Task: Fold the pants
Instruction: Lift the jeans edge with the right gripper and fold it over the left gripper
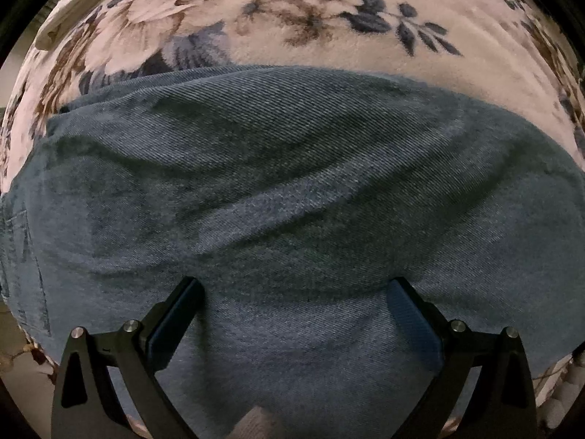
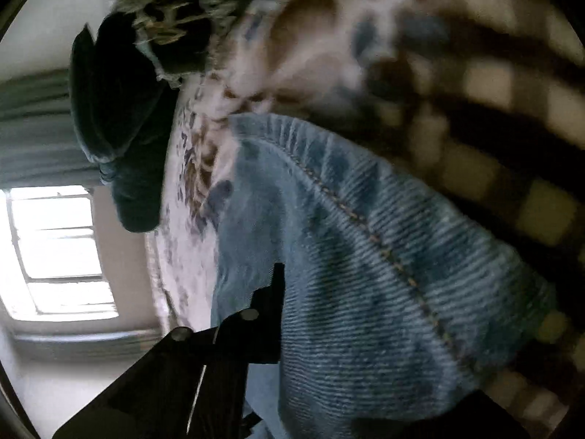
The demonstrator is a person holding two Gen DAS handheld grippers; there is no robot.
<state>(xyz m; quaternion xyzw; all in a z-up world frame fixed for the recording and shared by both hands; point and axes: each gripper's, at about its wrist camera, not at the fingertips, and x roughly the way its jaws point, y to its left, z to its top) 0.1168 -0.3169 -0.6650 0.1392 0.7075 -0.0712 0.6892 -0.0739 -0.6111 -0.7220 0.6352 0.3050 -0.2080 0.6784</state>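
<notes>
Blue denim pants point(image 1: 292, 183) lie spread and rippled over a floral blanket point(image 1: 329, 11) in the left wrist view. My left gripper point(image 1: 294, 292) points straight down at the denim and is open, its fingers point(image 1: 186, 300) wide apart with cloth under them but not pinched. The right wrist view is blurred. In it a stitched seam fold of the pants point(image 2: 384, 256) rises right against my right gripper point(image 2: 283, 278). That gripper is shut on the denim. Only its left finger point(image 2: 272, 300) shows; the cloth hides the other.
The blanket point(image 2: 204, 190) carries on toward a dark green cushion point(image 2: 117, 128). A bright window point(image 2: 58, 252) and grey curtain point(image 2: 33, 120) stand beyond it. A blurred dark-and-cream checkered fabric point(image 2: 493, 109) fills the upper right.
</notes>
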